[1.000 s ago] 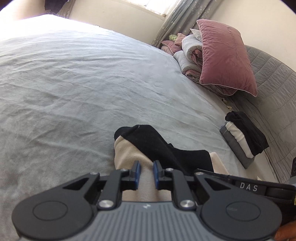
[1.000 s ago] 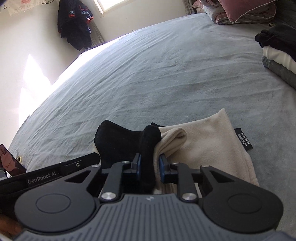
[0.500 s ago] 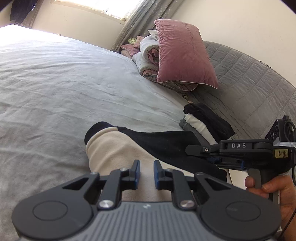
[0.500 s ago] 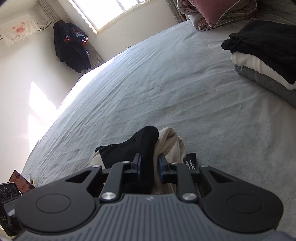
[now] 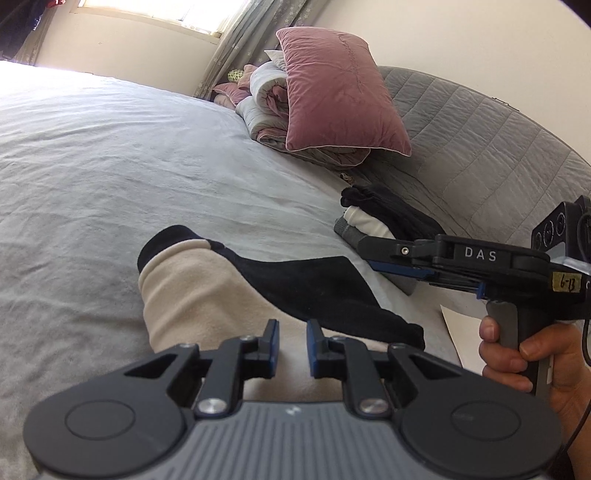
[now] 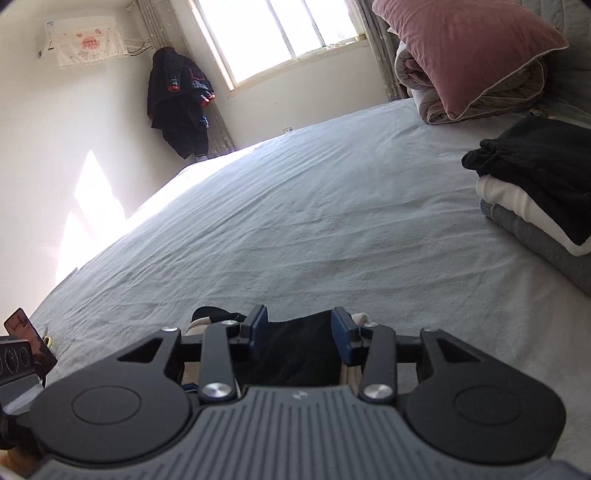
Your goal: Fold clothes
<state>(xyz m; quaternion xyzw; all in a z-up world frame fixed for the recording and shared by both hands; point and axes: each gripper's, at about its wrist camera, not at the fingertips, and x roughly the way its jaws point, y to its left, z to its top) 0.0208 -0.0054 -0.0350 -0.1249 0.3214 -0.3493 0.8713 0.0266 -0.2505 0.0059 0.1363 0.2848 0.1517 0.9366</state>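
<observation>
Near the front edge of the bed (image 5: 110, 166), a cream and black top (image 5: 207, 295) lies partly folded on the grey sheet. Its black sleeve runs across the cream body toward the headboard (image 5: 480, 147) side.

The left claw (image 5: 293, 343) hangs low over the cream part, its jaws close together with a narrow gap. Cream cloth shows in that gap, but I cannot tell whether the pads pinch it.

The right claw (image 6: 299, 325) has just been opening and its jaws now stand apart. Black cloth shows between them without being pinched. From the left camera it sits level above the bed, with a hand (image 5: 535, 362) around its grip.

A stack of folded clothes (image 6: 535, 199) rests by the headboard edge of the bed, grey at the bottom, white in the middle, black on top. Further along that edge, a pink pillow (image 5: 340, 92) leans on a rolled quilt (image 5: 266, 107). A dark coat (image 6: 181, 107) hangs in the room's far corner beside the window (image 6: 288, 33).
</observation>
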